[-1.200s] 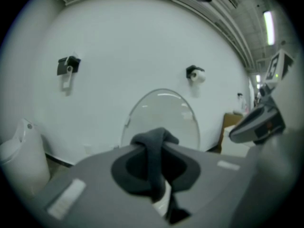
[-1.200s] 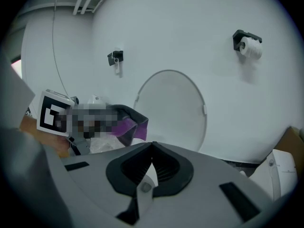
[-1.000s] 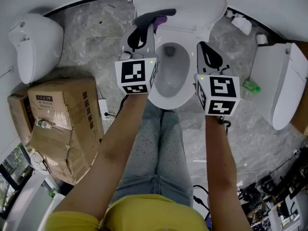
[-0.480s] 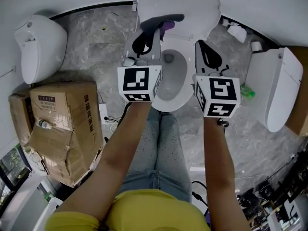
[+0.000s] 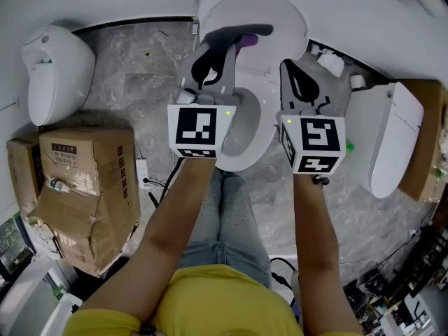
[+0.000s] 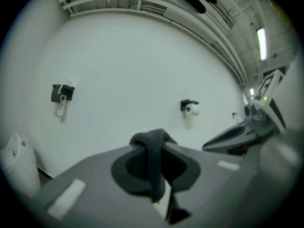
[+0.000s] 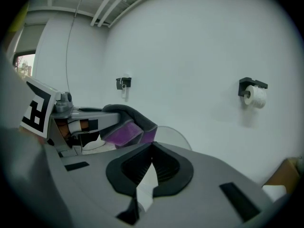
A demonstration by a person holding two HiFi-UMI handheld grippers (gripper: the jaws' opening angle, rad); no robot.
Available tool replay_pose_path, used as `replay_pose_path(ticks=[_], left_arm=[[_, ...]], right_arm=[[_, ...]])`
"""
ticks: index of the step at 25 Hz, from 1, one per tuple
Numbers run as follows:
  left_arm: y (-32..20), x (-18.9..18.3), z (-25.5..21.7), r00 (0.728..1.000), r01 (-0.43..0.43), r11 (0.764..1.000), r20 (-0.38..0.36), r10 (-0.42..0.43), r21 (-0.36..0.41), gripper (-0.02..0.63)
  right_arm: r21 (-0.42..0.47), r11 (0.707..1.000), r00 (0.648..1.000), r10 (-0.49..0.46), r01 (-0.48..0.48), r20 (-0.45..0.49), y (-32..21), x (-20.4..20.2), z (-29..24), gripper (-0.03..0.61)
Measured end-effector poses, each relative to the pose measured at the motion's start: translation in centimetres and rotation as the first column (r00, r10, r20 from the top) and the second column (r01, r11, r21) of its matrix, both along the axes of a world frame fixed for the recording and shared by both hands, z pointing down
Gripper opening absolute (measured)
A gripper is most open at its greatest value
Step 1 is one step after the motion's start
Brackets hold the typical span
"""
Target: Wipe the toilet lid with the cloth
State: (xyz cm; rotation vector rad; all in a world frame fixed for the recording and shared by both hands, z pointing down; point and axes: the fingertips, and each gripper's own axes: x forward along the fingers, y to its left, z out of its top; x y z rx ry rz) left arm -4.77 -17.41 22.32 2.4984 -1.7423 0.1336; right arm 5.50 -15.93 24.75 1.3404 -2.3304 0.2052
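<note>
Gripping the cloth (image 5: 246,40), left gripper (image 5: 231,36) hangs above the open toilet bowl (image 5: 236,156).

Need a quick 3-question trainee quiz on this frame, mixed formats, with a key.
1. True or false: the left tongs are shut on the cloth.
2. What is between the right tongs? A) the cloth B) nothing, they are shut C) a sponge
3. Name the brown thing on the floor beside the person's left arm.

Key: 1 true; 2 B; 3 the cardboard box.
</note>
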Motion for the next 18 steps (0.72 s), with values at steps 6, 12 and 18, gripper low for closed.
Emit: replay_pose_path(ticks=[6,12,18], left_arm=[[-1.1,-0.5,-2.0,1.000,0.011,1.000,-0.020,-0.011,0.003,0.020],[-2.2,-1.0,-2.8,0.999,0.021,1.000,-0.029,-0.021,-0.005,0.020],[-3.6,-0.6,-3.5,0.998,0.022,1.000,-0.060,-0.023,-0.015,0.020]], right_arm=[[0.012,0.999,0.999,-0.038,0.039,-0.026,-2.3,0.1,-1.9,0.015],[-0.020,0.988,0.986,-0.151,0.150,-0.072,-5.2,-0.4,-2.6,0.017],[-0.050,0.975,0.969,-0.222,0.218,-0.105,-8.5,0.0,-2.5,0.038]])
